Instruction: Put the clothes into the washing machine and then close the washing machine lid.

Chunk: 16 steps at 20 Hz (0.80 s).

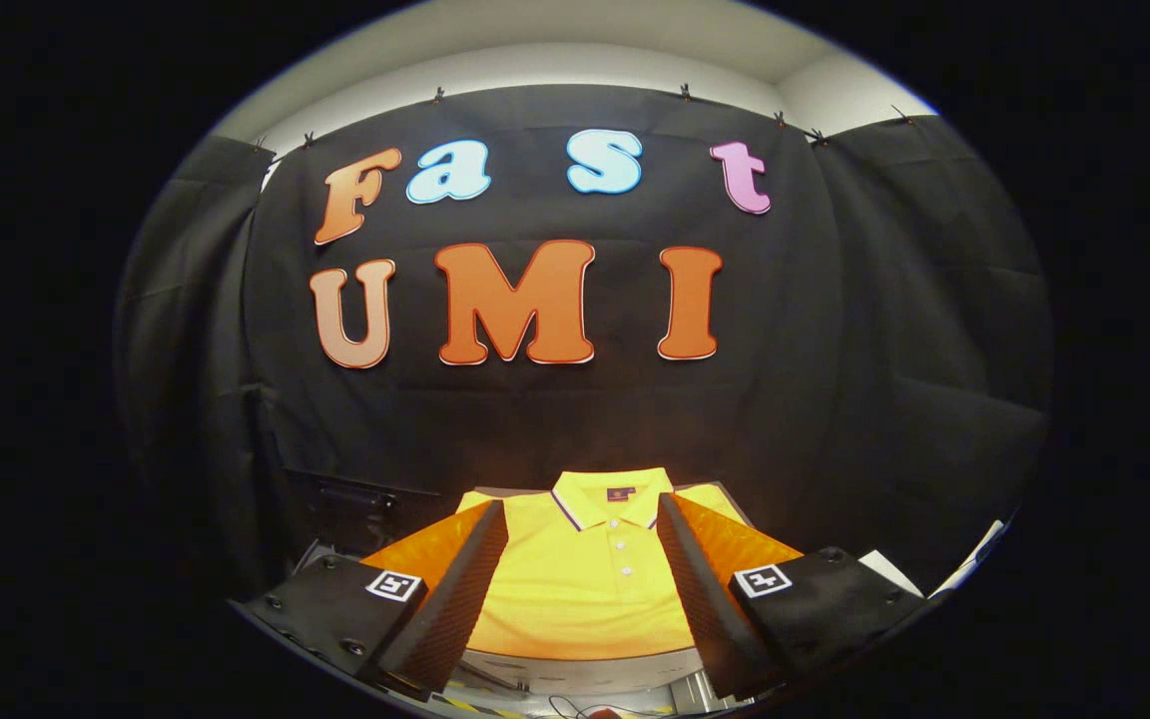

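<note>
The gripper [583, 519] has its fingers spread wide apart, holding nothing. A yellow polo shirt [585, 589] lies flat and neatly laid out just ahead, between the fingers, so it looks easy to grab first.

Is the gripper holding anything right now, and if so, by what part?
Nothing is held. The gripper is open, its fingers spread wide apart above the yellow polo shirt, which lies flat and buttoned between and beyond them, ungrasped.
</note>
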{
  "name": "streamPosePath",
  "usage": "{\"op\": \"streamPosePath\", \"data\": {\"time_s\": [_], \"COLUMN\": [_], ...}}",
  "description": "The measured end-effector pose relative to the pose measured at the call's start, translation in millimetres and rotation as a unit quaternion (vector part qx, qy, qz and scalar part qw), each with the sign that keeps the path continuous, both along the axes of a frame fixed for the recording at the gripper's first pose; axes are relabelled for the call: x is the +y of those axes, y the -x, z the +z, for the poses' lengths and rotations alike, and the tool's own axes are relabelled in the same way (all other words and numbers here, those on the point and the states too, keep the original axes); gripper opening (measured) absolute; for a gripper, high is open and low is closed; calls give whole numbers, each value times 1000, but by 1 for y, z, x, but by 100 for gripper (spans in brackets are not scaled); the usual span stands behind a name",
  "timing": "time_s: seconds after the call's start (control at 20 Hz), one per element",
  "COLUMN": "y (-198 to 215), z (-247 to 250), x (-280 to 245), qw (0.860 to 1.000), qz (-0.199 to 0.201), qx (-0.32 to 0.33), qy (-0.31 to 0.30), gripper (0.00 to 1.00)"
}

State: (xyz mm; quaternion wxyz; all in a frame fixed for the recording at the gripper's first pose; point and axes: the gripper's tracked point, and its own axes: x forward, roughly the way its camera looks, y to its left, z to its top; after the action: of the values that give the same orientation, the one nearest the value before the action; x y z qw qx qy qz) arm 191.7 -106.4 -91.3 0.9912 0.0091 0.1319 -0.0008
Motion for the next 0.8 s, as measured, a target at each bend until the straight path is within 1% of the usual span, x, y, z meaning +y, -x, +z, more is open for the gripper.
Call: {"op": "streamPosePath", "data": {"time_s": [0.35, 0.5, 0.6, 0.8], "y": [-72, -94, -108, -119], "z": [-76, -108, -127, -152], "x": [-18, -25, -33, -42], "qw": [996, 992, 989, 981], "qz": [3, 2, -4, -12], "qx": [86, 123, 149, 193], "qy": [8, -3, -12, 3], "gripper": [98, 98, 98, 98]}}
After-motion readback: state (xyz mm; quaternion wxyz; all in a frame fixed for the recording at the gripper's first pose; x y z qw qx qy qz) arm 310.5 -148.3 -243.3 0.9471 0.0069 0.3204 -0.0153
